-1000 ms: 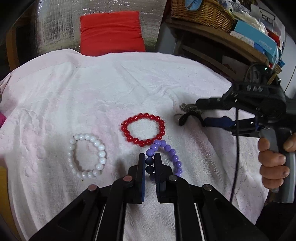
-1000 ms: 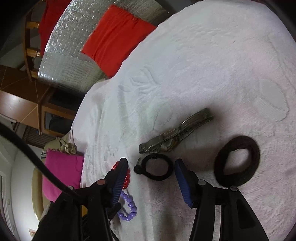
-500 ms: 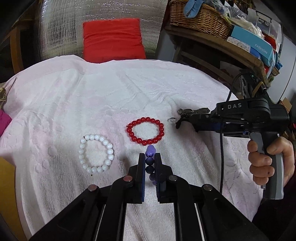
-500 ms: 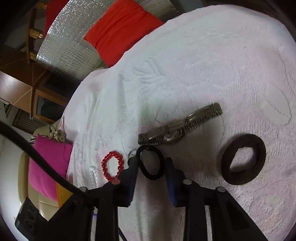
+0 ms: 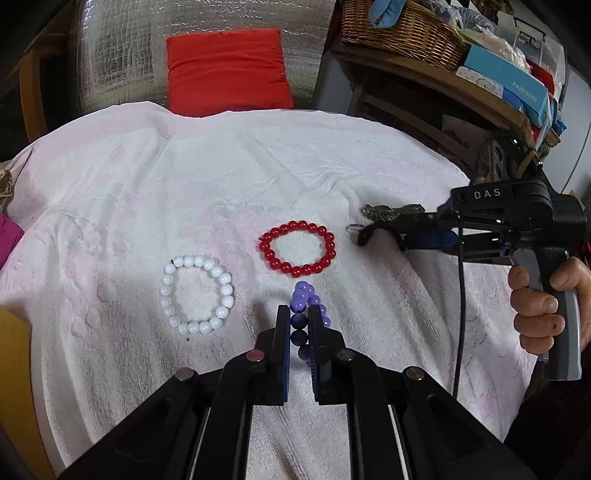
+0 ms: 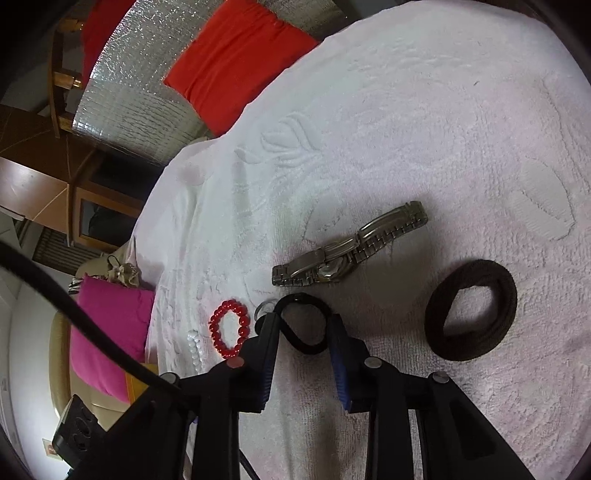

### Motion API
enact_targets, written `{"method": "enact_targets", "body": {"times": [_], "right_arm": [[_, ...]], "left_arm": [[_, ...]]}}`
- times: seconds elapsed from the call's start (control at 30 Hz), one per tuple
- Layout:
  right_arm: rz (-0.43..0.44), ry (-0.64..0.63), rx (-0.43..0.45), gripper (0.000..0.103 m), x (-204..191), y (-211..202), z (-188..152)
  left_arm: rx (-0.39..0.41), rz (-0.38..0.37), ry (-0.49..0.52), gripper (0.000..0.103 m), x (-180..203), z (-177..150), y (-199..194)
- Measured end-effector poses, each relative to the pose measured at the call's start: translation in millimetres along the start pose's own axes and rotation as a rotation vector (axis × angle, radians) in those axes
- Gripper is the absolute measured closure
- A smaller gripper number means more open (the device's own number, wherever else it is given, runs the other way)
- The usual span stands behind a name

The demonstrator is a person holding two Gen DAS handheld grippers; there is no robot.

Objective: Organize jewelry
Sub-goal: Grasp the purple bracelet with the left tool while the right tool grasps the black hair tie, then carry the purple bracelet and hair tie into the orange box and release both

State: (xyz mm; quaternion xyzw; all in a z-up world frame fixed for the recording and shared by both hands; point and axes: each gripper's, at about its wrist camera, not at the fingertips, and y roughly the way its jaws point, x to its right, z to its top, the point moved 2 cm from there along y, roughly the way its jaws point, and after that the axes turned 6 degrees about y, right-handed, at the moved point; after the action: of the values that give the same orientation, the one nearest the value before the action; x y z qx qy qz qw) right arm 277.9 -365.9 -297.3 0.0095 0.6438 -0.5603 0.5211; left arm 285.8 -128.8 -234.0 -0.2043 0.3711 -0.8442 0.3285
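Note:
My left gripper [image 5: 298,314] is shut on a purple bead bracelet [image 5: 303,295] and holds it upright above the white towel [image 5: 184,184]. A red bead bracelet [image 5: 297,249] lies just beyond it and a white bead bracelet [image 5: 197,293] to its left. My right gripper [image 6: 301,325] is shut on a thin black hair tie [image 6: 304,323]; it also shows in the left wrist view [image 5: 373,236]. A metal watch [image 6: 349,245] lies just past it. A thick brown hair band [image 6: 471,310] lies to its right.
A red cushion [image 5: 225,70] leans on a silver foil panel at the back. A wooden shelf with a wicker basket [image 5: 402,31] and boxes stands at the right. A pink cushion [image 6: 107,332] lies beside the towel's edge.
My left gripper has lifted the purple bracelet off the towel and pulled back. My right gripper has closed from open onto the black hair tie.

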Motion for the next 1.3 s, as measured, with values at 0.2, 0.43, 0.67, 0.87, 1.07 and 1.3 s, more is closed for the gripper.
{"method": "enact_targets", "body": {"times": [0.2,0.43,0.67,0.87,1.07,1.3], "right_arm": [[-0.022,-0.042,0.026,0.049,-8.7,-0.8,-2.7],[-0.108,-0.138,0.05,0.069,-17.6,8.4,-8.8],[-0.102,-0.166,0.071,0.092,-16.5,-2.4,-11.9],[-0.007,-0.17,0.072,0.093,-26.1,-15.6,-18.2],[0.053,-0.183,0.091,0.093,-38.9,-23.3,-25.2],[0.075,-0.238,0.081,0.093,-61.3,-16.3,-42.1]], "left_arm": [[-0.019,-0.003,0.031,0.094,8.5,-3.1,1.8],[-0.053,-0.013,0.042,0.094,15.7,-7.3,6.7],[-0.056,-0.021,0.027,0.094,17.5,-10.0,7.1],[0.016,-0.011,-0.013,0.094,12.2,-3.5,-12.4],[0.094,0.032,-0.067,0.094,-5.7,3.3,-39.1],[0.2,0.116,-0.133,0.094,-36.5,4.5,-82.9]]}}
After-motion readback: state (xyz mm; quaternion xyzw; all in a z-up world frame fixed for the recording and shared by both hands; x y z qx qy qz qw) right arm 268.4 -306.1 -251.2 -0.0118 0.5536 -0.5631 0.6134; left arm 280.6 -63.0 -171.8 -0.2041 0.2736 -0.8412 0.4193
